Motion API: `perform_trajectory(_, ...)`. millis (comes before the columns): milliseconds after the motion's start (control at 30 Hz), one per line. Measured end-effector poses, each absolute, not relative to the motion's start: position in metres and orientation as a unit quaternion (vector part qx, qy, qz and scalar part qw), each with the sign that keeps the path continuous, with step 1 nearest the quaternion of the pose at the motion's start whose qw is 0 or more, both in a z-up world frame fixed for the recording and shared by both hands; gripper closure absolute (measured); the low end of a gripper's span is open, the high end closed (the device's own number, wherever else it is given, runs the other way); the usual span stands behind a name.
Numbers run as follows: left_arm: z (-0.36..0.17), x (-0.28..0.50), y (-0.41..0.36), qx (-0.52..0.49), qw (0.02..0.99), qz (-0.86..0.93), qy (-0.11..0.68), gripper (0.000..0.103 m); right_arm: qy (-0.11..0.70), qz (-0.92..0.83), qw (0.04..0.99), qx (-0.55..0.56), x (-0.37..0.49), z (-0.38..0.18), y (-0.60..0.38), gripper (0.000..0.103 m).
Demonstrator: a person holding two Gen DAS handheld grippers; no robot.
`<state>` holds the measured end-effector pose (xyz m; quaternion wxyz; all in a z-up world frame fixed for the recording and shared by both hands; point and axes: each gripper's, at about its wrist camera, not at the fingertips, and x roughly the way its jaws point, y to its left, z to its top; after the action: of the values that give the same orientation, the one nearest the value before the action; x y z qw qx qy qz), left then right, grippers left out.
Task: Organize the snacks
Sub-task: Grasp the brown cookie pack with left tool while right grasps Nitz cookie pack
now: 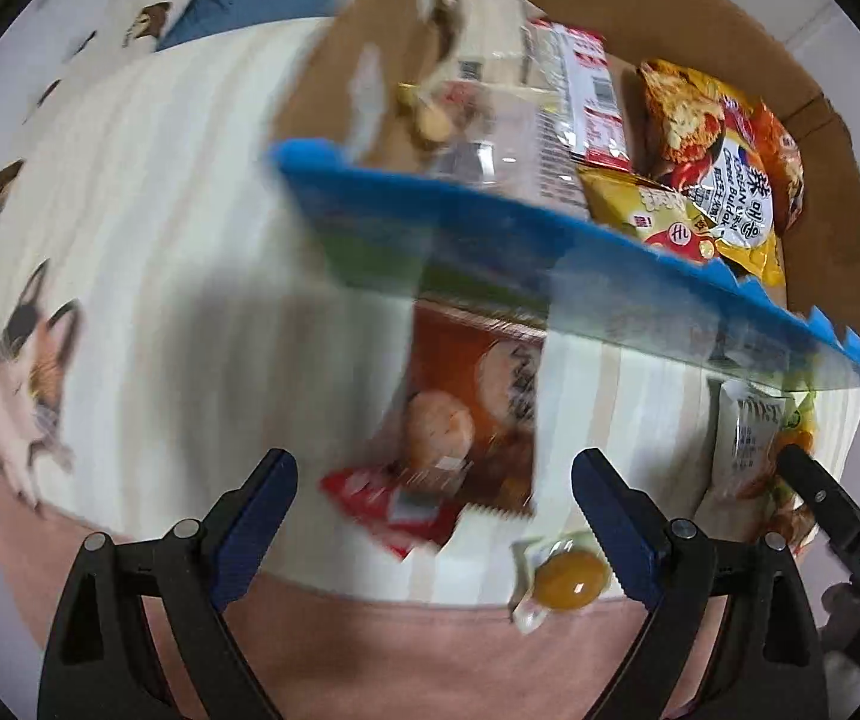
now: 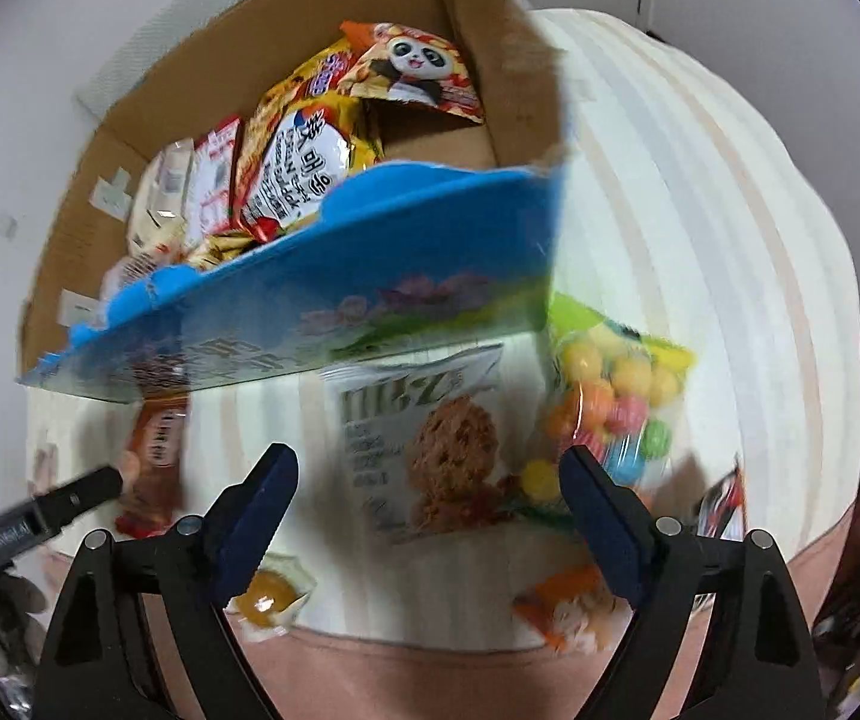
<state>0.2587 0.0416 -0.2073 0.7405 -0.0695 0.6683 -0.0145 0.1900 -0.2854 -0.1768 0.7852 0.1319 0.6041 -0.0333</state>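
Both grippers, left (image 1: 433, 519) and right (image 2: 427, 516), are seen spread, nothing pinched. Loose packets lie on the striped cloth (image 2: 700, 228) just before the box (image 2: 286, 36): brown packet (image 1: 472, 420), cookie packet (image 2: 430, 444), candy bag (image 2: 610, 408). Judged light, crinkly, slippery; a sealed edge is best pinched. The box's blue flap (image 2: 400, 240) overhangs them, so room is tight.

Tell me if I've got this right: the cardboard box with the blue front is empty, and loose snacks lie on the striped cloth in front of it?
Not quite. The box is not empty: the right wrist view shows it holding several snack packets, among them a panda packet. The rest stands: loose snacks such as a cookie packet and a candy bag lie on the striped cloth before it.
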Motion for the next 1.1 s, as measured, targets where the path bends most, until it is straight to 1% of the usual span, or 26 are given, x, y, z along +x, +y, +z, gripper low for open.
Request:
perform_trajectory(167,-0.231,0.279,0.015,-0.024,0.732,-0.029,0.68,0.009,0.601,-0.038,0.792,0.1,0.201,-0.177,-0.274,0.012)
perform_trajectory(233,-0.242,0.284,0.009,-0.004,0.726,-0.03,0.687,0.022,0.611,-0.049,0.787,0.072,0.205,-0.183,-0.271,0.011)
perform_trajectory(267,-0.248,0.285,0.007,0.0,0.721,-0.03,0.692,0.04,0.621,-0.051,0.78,0.06,0.209,-0.187,-0.268,0.011)
perform_trajectory(300,-0.253,0.285,0.007,0.005,0.717,-0.027,0.697,0.048,0.629,-0.05,0.774,0.051,0.212,-0.193,-0.265,0.011)
perform_trajectory(433,-0.252,0.277,0.01,0.003,0.729,-0.018,0.685,0.049,0.636,-0.028,0.771,0.038,0.215,-0.201,-0.251,0.011)
perform_trajectory(500,-0.248,0.272,0.012,-0.001,0.732,-0.013,0.681,0.049,0.667,-0.022,0.744,0.037,0.218,-0.221,-0.246,0.012)
perform_trajectory(533,-0.245,0.269,0.012,-0.001,0.734,-0.012,0.679,0.049,0.668,-0.023,0.742,0.049,0.218,-0.227,-0.247,0.02)
perform_trajectory(600,-0.238,0.267,0.016,-0.001,0.739,-0.013,0.674,0.049,0.656,-0.037,0.753,0.037,0.214,-0.228,-0.246,0.033)
perform_trajectory(633,-0.233,0.263,0.017,-0.001,0.743,-0.011,0.669,0.049,0.648,-0.038,0.76,0.038,0.211,-0.224,-0.246,0.036)
perform_trajectory(700,-0.221,0.256,0.02,-0.002,0.751,-0.011,0.66,0.049,0.64,-0.033,0.766,0.061,0.204,-0.217,-0.248,0.04)
perform_trajectory(967,-0.158,0.203,0.027,-0.003,0.785,-0.032,0.618,0.049,0.632,0.017,0.769,0.094,0.159,-0.183,-0.237,0.04)
perform_trajectory(1100,-0.15,0.158,0.023,0.008,0.787,-0.041,0.616,0.049,0.652,0.034,0.75,0.106,0.118,-0.186,-0.232,0.04)
